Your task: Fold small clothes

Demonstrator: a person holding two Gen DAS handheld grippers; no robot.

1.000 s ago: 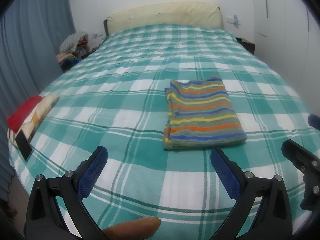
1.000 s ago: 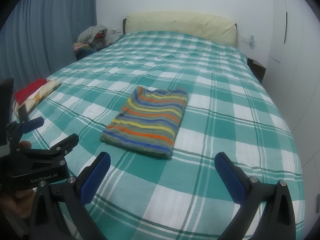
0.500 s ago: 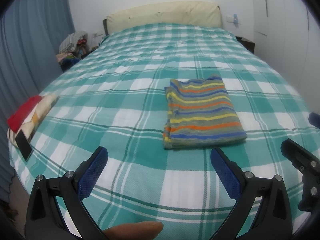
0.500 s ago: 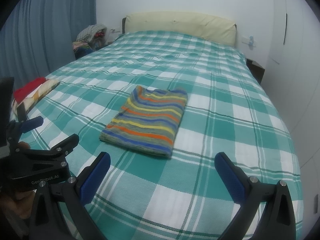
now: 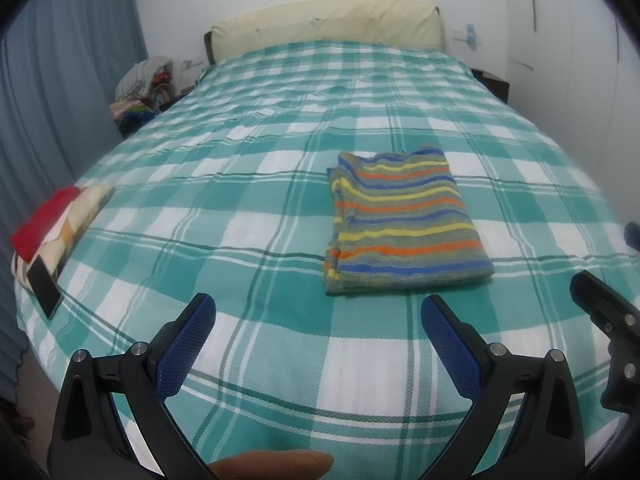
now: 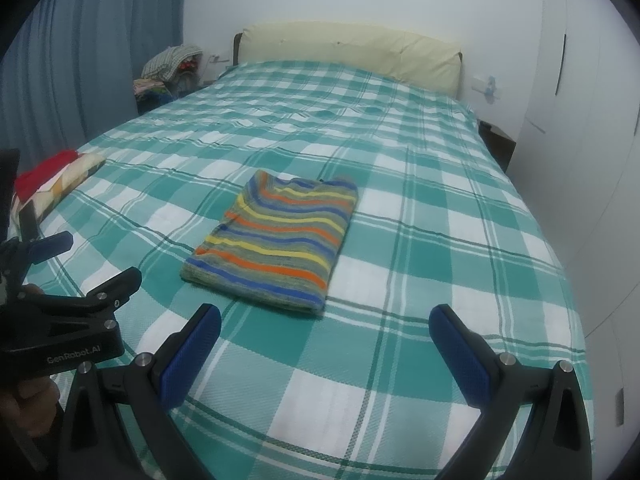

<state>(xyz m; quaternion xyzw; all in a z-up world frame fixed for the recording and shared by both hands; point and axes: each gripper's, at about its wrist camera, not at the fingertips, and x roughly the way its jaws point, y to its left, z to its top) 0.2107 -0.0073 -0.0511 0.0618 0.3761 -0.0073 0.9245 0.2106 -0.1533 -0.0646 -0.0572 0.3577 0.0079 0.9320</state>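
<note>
A small striped garment (image 5: 404,220), with grey, blue, orange and yellow stripes, lies folded into a neat rectangle on the green and white checked bed (image 5: 248,216). It also shows in the right wrist view (image 6: 280,236). My left gripper (image 5: 318,316) is open and empty, hovering over the bed's near edge, short of the garment and slightly to its left. My right gripper (image 6: 325,324) is open and empty, also short of the garment's near edge. Each gripper shows at the side of the other's view.
A red and patterned folded pile (image 5: 60,220) with a black phone (image 5: 44,286) lies at the bed's left edge. A cream headboard cushion (image 5: 328,20) is at the far end. A heap of clothes (image 5: 140,88) sits beside the bed near blue curtains (image 5: 60,80). White wardrobes stand on the right.
Both grippers have drifted back slightly from the garment. The garment has not moved and the jaws stay open.
</note>
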